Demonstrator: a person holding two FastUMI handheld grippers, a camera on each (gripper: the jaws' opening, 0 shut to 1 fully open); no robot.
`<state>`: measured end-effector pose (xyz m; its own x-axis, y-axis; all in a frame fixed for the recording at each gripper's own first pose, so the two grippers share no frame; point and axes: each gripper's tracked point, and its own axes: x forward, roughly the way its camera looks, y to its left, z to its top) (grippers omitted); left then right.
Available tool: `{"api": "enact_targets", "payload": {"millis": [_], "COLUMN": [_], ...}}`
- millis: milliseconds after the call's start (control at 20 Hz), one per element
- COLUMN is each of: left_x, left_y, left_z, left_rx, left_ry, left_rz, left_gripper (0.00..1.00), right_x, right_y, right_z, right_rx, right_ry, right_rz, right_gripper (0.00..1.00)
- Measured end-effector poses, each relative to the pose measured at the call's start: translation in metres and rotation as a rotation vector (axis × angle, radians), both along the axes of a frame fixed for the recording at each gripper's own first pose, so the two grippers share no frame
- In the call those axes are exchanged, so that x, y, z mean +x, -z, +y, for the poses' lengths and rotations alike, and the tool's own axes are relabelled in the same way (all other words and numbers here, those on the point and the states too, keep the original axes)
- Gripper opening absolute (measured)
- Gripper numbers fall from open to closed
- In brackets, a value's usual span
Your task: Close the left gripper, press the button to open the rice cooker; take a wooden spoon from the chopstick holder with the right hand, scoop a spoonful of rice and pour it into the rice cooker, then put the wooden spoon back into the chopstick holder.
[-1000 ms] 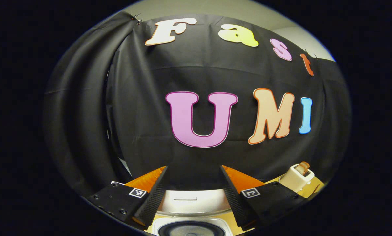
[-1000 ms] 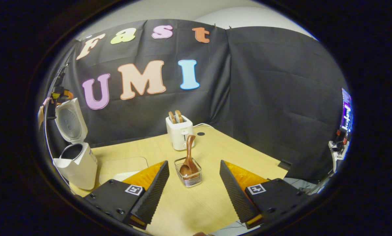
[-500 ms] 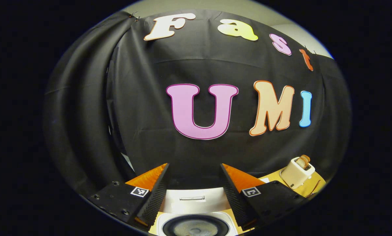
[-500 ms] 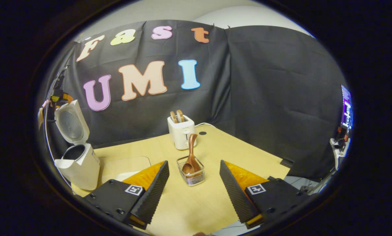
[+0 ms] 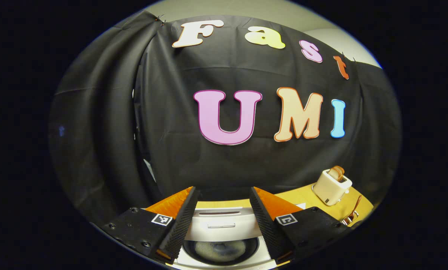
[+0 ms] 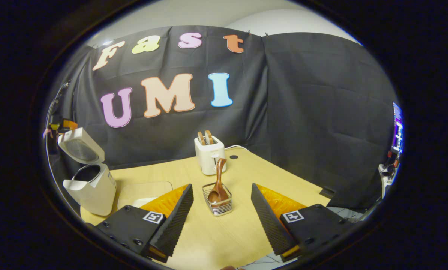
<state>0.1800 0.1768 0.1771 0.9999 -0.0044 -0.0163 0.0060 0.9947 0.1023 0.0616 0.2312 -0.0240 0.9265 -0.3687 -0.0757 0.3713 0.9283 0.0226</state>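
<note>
Left gripper view: left gripper [image 5: 221, 210] spread wide over rice cooker [image 5: 221, 240], lid up; right gripper view: right gripper [image 6: 221, 210] wide, empty, w/ wooden spoon [image 6: 218, 183] dead ahead betw. its fingers, handle near upright in chopstick holder [image 6: 217, 205], so right hand is nearer.
</note>
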Motion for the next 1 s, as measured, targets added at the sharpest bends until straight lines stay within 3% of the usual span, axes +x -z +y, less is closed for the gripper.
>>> {"api": "enact_targets", "payload": {"millis": [650,1000], "left_x": [-0.049,-0.046], "left_y": [0.135,0.164], "left_z": [0.006,0.009], "left_rx": [-0.012,0.004], "left_ry": [-0.032,-0.012], "left_rz": [0.047,0.031], "left_gripper": [0.83,0.84], "right_x": [0.005,0.01], "right_y": [0.002,0.004], "right_z": [0.01,0.016], "right_rx": [-0.022,-0.022], "right_ry": [-0.052,-0.062], "right_rz": [0.015,0.023], "right_gripper": [0.99,0.97]}}
